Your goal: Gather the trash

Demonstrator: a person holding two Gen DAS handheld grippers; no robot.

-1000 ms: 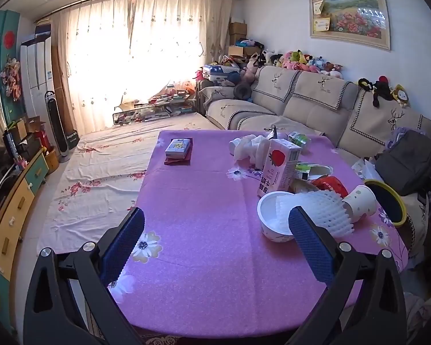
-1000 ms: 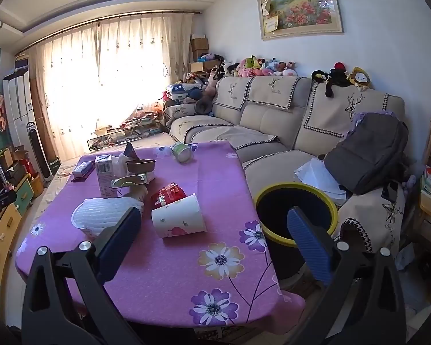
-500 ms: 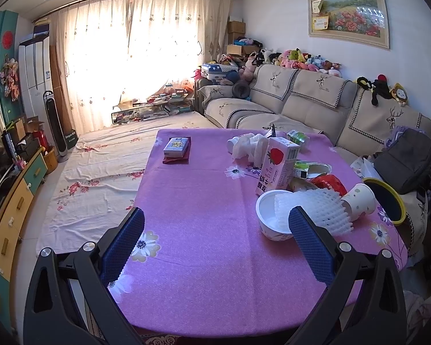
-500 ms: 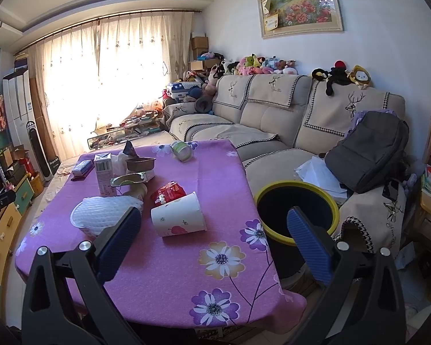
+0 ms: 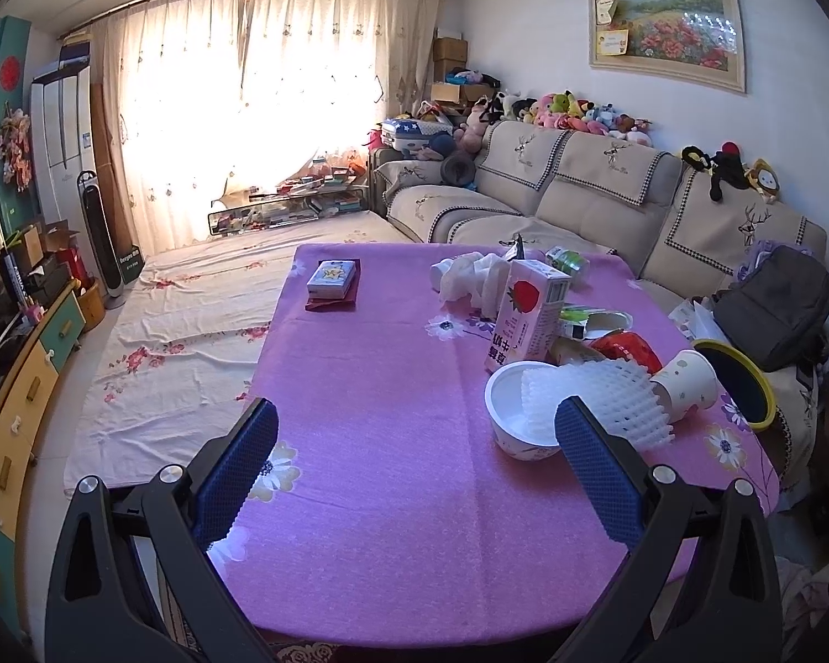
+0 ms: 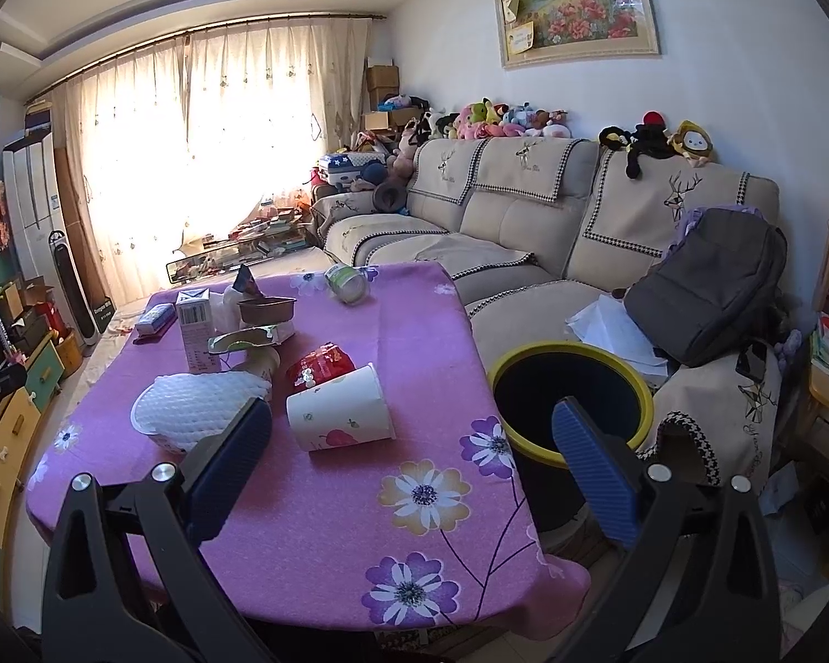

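1. The left gripper (image 5: 414, 431) hangs over the near edge of the table (image 5: 392, 497), its blue-padded jaws spread wide with nothing between them.
2. The right gripper (image 6: 409, 431) is likewise wide apart and empty, above the table's near right corner.
3. In the left view the trash clusters at 2 o'clock of the gripper: a white bowl (image 5: 511, 414) holding a foam net (image 5: 608, 398), touching the right pad's tip in the picture.
4. A paper cup (image 5: 685, 387) lies on its side just beside the net, mouth toward the bin (image 5: 743, 381), which stands off the table's right edge.
5. Behind the bowl a milk carton (image 5: 528, 315) stands upright, showing a strawberry and Chinese characters; the smaller print is too blurred to read.
6. A red wrapper (image 5: 627, 345) lies between carton and cup; crumpled tissue (image 5: 470, 279) and a green-labelled bottle (image 5: 566, 262) lie farther off at 12 to 1 o'clock.
7. A small box (image 5: 331, 279) on a dark red book sits apart at 11 o'clock; its writing cannot be read.
8. In the right view the cup (image 6: 342, 411), printed with a red heart and a small green mark, lies at 12 o'clock between the pads, and the bin (image 6: 575, 403), black with a yellow rim, stands at 1 o'clock, partly behind the right pad.
9. A sofa (image 6: 525, 232) with deer embroidery carries a grey backpack (image 6: 707, 298).
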